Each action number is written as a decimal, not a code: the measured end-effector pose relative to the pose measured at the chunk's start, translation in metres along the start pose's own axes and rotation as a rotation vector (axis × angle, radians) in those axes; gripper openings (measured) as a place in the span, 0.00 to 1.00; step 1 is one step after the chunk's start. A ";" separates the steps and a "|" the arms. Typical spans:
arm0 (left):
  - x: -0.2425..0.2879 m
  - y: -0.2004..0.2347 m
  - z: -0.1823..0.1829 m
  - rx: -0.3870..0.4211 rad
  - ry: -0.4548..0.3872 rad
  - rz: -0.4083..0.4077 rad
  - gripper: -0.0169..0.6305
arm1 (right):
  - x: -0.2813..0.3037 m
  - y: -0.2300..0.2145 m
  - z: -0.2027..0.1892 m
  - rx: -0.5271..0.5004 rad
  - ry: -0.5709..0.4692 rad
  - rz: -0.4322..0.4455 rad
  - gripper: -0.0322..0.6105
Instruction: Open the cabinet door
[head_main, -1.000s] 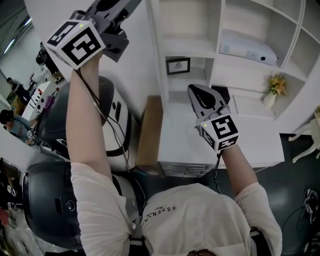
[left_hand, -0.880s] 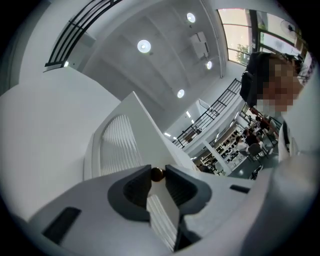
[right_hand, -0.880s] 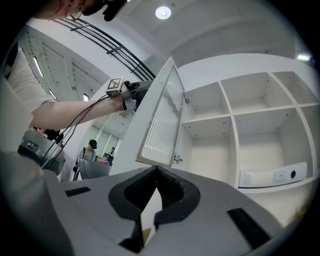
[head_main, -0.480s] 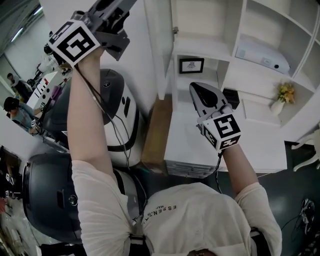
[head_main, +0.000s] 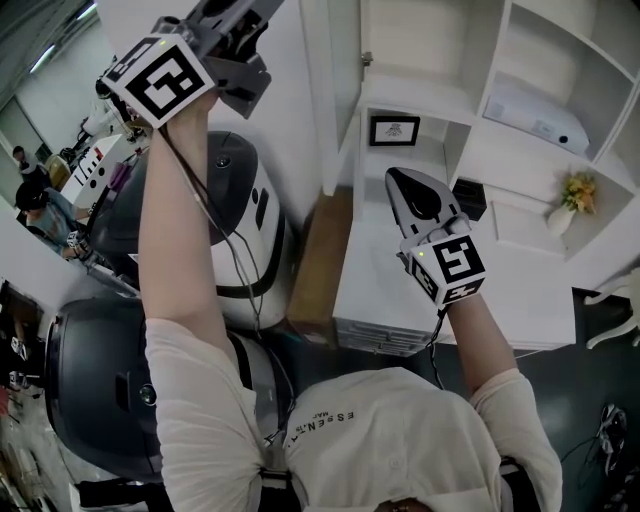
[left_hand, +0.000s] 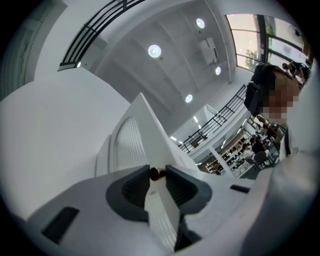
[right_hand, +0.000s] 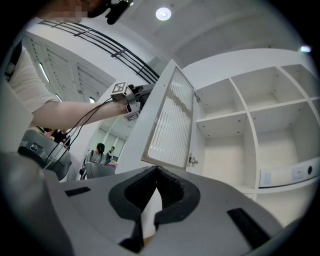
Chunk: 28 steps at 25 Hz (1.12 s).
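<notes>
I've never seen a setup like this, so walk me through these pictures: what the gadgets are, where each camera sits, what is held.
No robot here: a person holds a two-jaw gripper in each hand. The head view looks down from the person's head; the other two cameras ride on the grippers, looking along their jaws. The left gripper, raised, is clamped on the small dark knob of the cabinet door, which stands open. The right gripper is shut and empty. On the white shelves sit a framed picture, a white box and a vase of flowers.
</notes>
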<state>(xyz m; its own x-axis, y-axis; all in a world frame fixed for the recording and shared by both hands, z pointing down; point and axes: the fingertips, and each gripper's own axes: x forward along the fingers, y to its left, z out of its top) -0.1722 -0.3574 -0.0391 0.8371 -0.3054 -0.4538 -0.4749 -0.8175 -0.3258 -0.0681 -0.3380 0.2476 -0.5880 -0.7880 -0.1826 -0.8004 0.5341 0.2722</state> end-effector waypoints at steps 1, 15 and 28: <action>0.002 0.001 -0.001 0.016 0.005 0.014 0.17 | -0.001 -0.001 0.001 0.000 -0.009 -0.002 0.07; -0.072 -0.055 -0.004 0.215 0.019 0.097 0.40 | -0.021 0.037 -0.010 0.031 -0.026 -0.004 0.07; -0.084 -0.138 -0.107 0.309 0.223 0.235 0.40 | -0.075 0.022 -0.021 0.046 0.002 0.004 0.07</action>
<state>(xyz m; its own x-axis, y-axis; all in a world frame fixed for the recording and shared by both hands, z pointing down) -0.1479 -0.2718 0.1329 0.7190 -0.5906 -0.3663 -0.6895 -0.5398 -0.4830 -0.0393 -0.2734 0.2877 -0.5910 -0.7864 -0.1797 -0.8026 0.5508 0.2292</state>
